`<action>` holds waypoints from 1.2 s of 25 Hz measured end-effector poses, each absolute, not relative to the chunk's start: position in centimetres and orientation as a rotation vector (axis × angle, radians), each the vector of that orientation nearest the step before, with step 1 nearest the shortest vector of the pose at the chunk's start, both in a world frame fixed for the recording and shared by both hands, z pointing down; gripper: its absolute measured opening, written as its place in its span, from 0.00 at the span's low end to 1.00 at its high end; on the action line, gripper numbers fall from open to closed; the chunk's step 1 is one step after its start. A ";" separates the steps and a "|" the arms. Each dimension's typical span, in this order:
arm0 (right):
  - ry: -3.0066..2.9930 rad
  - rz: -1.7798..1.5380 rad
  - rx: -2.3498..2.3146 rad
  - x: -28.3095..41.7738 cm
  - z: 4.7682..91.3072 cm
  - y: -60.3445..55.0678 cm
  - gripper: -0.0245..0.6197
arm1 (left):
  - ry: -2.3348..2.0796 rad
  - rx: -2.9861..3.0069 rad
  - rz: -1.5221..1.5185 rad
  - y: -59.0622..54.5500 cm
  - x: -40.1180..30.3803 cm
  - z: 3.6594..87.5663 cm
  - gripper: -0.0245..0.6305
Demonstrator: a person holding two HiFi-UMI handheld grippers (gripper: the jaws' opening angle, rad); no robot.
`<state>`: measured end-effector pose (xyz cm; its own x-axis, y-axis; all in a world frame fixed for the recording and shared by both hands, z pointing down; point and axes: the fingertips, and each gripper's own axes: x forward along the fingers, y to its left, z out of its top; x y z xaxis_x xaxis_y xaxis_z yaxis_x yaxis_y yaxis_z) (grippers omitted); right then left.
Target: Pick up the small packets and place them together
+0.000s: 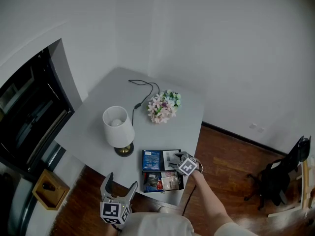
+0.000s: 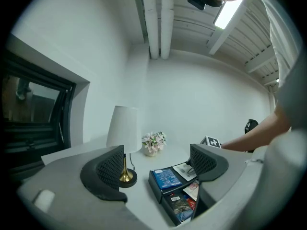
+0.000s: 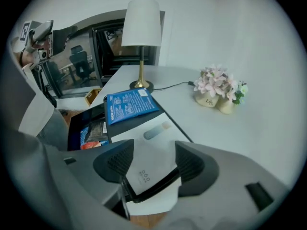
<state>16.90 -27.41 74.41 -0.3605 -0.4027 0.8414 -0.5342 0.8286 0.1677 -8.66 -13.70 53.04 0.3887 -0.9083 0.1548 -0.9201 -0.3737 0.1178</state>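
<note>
Currently the right gripper (image 3: 152,166) points steeply down with its jaws partly apart; a flat white paper packet (image 3: 149,145) lies between and beneath them, and the ribbed pads stand clear of it on both sides, pressing on nothing. That packet rests on the far section of a black two-section plastic tray (image 1: 143,181) at the near edge of the table. In the head view a glossy blue rectangular packet (image 1: 151,160) lies just beside the white one, at nine o'clock from the gripper. At seven o'clock, in the tray's near section, sit several small dark, red and white packets (image 1: 162,182), bunched close together. Further out, at ten o'clock, stands a table lamp with a white shade and a brass base (image 1: 118,127); at eleven o'clock is a small bunch of pink and white flowers (image 1: 164,106), with a thin black cable (image 1: 145,88) curling past it across the pale grey table (image 1: 93,107). At eight o'clock, off the table's near edge and over the brown wooden floor (image 1: 231,156), the left gripper (image 2: 157,159) is held roughly level; its jaws are spread wide and nothing is between them.
</note>
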 end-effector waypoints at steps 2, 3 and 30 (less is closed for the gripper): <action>-2.050 0.126 0.791 16.7 72.0 -27.7 0.49 | -1.628 2.469 0.092 -13.7 -8.5 52.9 0.70; -2.089 0.102 0.834 16.3 70.4 -27.5 0.61 | -1.622 2.473 0.087 -13.8 -8.4 52.8 0.70; -2.738 -0.105 1.445 13.3 50.0 -15.6 0.61 | -1.477 2.635 0.062 -15.5 -3.0 50.9 0.69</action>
<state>13.29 -15.57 49.99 -0.5642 -0.8256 0.0076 -0.8226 0.5629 0.0802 -2.99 -15.46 50.92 0.5231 -0.8470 0.0944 -0.8520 -0.5166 0.0852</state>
